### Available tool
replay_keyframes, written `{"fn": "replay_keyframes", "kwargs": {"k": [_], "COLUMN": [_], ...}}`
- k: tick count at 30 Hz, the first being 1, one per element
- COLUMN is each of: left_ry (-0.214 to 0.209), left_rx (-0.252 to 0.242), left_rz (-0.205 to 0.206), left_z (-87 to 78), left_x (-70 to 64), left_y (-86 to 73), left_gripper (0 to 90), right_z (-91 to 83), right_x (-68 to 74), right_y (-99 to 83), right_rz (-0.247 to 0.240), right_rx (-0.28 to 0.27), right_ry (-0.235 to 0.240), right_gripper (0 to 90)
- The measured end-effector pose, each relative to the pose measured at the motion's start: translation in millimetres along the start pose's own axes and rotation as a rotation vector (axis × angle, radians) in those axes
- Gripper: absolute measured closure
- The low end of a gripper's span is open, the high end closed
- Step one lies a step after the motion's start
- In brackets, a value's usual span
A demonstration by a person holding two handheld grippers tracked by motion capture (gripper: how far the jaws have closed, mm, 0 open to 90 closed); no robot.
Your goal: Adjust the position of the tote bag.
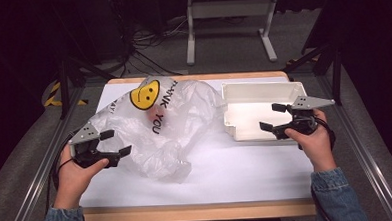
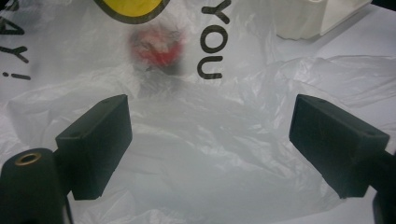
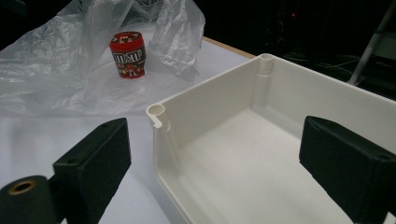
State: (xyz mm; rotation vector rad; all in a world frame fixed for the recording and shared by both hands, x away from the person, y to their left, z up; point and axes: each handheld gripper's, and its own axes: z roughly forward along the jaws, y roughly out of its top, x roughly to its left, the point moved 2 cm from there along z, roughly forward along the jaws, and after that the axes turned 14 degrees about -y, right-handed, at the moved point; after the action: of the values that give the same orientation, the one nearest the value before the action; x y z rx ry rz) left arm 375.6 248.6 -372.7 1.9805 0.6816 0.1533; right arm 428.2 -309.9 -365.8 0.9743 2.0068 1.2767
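Between the left gripper's [image 1: 116, 143] wide-open jaws sits only crumpled plastic bag [image 2: 196, 154], nothing pinched yet; likely lined up to grab the near-left of the bag. Right gripper [image 1: 273, 118], also wide open and empty, hovers over the white tray [image 1: 248, 90] at right. Right gripper view shows the bag's mouth open toward the tray with a red candy jar [image 3: 128, 54] inside; left gripper view gives just a red blur through the film.

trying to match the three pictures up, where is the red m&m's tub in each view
High view: the red M&M's tub is a dim reddish patch seen through the plastic bag, under the yellow smiley.
Left gripper view: a red blur behind the bag film, top centre, left of "YOU".
Right gripper view: plain and upright at upper left, inside the bag's mouth.
Shared landmark: the white bin.
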Motion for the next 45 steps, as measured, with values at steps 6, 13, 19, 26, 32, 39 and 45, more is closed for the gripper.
{"fn": "replay_keyframes", "kwargs": {"k": [6,13,19,26,32,39,45], "left_ry": [-0.014,-0.153,-0.210,-0.341,-0.364,-0.385,-0.378], "left_rx": [-0.003,-0.007,0.020,0.100,0.135,0.196,0.261], "left_rz": [0.015,0.054,0.092,0.183,0.196,0.182,0.182], "left_z": [-0.4,6.1,15.0,32.7,42.7,60.5,77.7], "left_x": [-12.1,-36.9,-54.2,-83.2,-90.9,-95.0,-95.9], "left_y": [8.2,20.3,26.4,30.5,30.0,25.3,18.7], "left_gripper": [14.0,12.4,11.4,10.0,10.2,11.1,11.4], "right_z": [-1.3,2.2,3.0,7.0,10.5,10.4,8.8], "right_x": [-1.3,0.2,1.6,5.3,8.8,7.7,4.6], "right_y": [-0.1,-1.8,-1.2,-2.7,-3.8,-3.0,-1.5], "right_rz": [0.013,0.024,0.035,0.048,0.043,0.060,0.118], "right_rx": [0.005,0.014,-0.001,0.006,0.013,-0.012,-0.044], "right_ry": [-0.008,-0.014,-0.013,-0.001,0.011,-0.047,-0.077], "right_gripper": [8.2,6.1,4.8,3.1,2.9,1.7,3.1]}}
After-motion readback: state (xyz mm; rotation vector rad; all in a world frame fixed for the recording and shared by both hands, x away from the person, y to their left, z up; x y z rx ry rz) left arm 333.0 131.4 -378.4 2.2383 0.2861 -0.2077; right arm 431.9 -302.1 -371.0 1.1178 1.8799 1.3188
